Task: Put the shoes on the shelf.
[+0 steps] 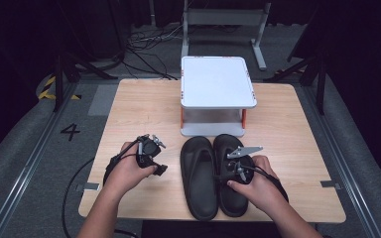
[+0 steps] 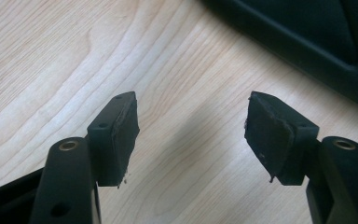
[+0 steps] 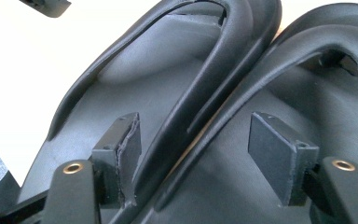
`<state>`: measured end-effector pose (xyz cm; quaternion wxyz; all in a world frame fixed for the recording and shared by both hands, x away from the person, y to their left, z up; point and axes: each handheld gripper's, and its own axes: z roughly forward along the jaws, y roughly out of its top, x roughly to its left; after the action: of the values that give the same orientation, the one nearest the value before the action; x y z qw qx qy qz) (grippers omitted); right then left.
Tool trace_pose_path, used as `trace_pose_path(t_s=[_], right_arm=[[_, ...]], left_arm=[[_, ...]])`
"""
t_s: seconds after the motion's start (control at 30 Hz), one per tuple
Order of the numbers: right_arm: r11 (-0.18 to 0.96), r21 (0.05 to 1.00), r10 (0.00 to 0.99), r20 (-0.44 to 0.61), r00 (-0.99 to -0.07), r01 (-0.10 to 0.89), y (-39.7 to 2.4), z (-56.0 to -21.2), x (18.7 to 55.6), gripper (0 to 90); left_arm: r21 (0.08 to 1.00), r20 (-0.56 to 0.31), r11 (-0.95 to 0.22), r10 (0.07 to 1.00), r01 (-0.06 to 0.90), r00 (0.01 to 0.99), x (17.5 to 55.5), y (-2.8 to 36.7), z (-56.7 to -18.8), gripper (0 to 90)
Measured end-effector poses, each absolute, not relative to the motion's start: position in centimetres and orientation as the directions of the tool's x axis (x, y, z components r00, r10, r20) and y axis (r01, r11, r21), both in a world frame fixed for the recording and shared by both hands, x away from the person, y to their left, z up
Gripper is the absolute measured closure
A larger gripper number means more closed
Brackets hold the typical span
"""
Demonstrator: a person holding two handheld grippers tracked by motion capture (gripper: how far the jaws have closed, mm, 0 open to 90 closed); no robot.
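Two black slippers lie side by side on the wooden table (image 1: pixel 139 109), the left slipper (image 1: pixel 199 173) and the right slipper (image 1: pixel 226 146). My left gripper (image 1: pixel 159 169) hovers just left of the pair. In the left gripper view it (image 2: pixel 191 116) stands open over bare wood, with a slipper's edge (image 2: pixel 317 37) at the upper right. My right gripper (image 1: pixel 224 174) is over the right slipper and points left. In the right gripper view it (image 3: pixel 193 135) is open, its jaws on either side of where the left slipper's (image 3: pixel 144 70) and the right slipper's (image 3: pixel 335 102) straps meet; the pads press on nothing.
A white two-level stand (image 1: pixel 217 82) with orange posts sits at the table's far middle, right behind the slippers' toes. Bare wood stretches to the left and right of it. Beyond the table, cables and a metal frame (image 1: pixel 223 20) lie on the dark floor.
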<state>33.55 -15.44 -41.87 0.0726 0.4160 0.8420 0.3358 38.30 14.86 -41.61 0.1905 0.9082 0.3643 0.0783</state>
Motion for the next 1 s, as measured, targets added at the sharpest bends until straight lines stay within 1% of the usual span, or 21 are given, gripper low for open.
trace_pose_path(t_s=[0.27,0.43,0.5,0.53,0.57,0.63,0.67,0.73,0.77,0.8,0.93,1.0], right_arm=[[0.455,0.592,0.747,0.153,-0.647,0.665,-14.4,-43.1,34.2,34.3],[0.458,0.597,0.758,0.125,-0.64,0.658,-14.0,-43.6,34.7,37.5],[0.456,0.591,0.761,0.129,-0.636,0.665,-13.9,-43.6,35.0,41.5],[0.453,0.585,0.763,0.136,-0.632,0.672,-13.9,-43.6,35.1,44.9],[0.446,0.572,0.767,0.153,-0.624,0.689,-13.9,-43.5,35.1,48.7],[0.468,0.56,0.764,0.132,-0.632,0.683,-14.0,-43.4,35.1,58.6],[0.468,0.56,0.764,0.132,-0.632,0.683,-14.0,-43.4,35.1,58.6],[0.473,0.555,0.773,0.111,-0.625,0.684,-14.1,-43.3,35.0,61.8],[0.48,0.546,0.778,0.096,-0.62,0.687,-14.4,-43.2,35.1,66.8],[0.48,0.546,0.778,0.096,-0.62,0.687,-14.4,-43.2,35.1,66.8],[0.46,0.531,0.795,0.11,-0.596,0.712,-15.1,-42.9,35.3,76.1],[0.459,0.529,0.796,0.11,-0.595,0.713,-15.4,-42.7,35.3,77.1]], left_arm=[[0.38,0.012,-0.673,0.689,0.634,0.724,37.7,15.1,-42.1,36.1],[0.371,0.014,-0.675,0.691,0.638,0.722,37.5,15.2,-42.3,36.2],[0.373,0.017,-0.676,0.689,0.635,0.724,37.5,15.3,-42.3,36.2],[0.375,0.024,-0.68,0.686,0.63,0.727,37.5,15.3,-42.3,36.2],[0.378,0.024,-0.679,0.687,0.629,0.726,37.5,15.3,-42.3,36.4],[0.382,0.027,-0.678,0.688,0.628,0.725,37.6,15.4,-42.2,36.7],[0.382,0.027,-0.678,0.688,0.628,0.725,37.6,15.4,-42.2,36.6],[0.386,0.027,-0.675,0.69,0.629,0.724,37.7,15.4,-42.2,36.7],[0.389,0.025,-0.674,0.689,0.628,0.724,37.8,15.4,-42.2,36.5],[0.385,0.031,-0.679,0.686,0.625,0.727,37.9,15.3,-42.1,36.5],[0.389,0.026,-0.68,0.682,0.621,0.731,38.1,15.1,-42.2,36.1],[0.387,0.032,-0.682,0.682,0.62,0.731,38.2,15.1,-42.1,36.1]])
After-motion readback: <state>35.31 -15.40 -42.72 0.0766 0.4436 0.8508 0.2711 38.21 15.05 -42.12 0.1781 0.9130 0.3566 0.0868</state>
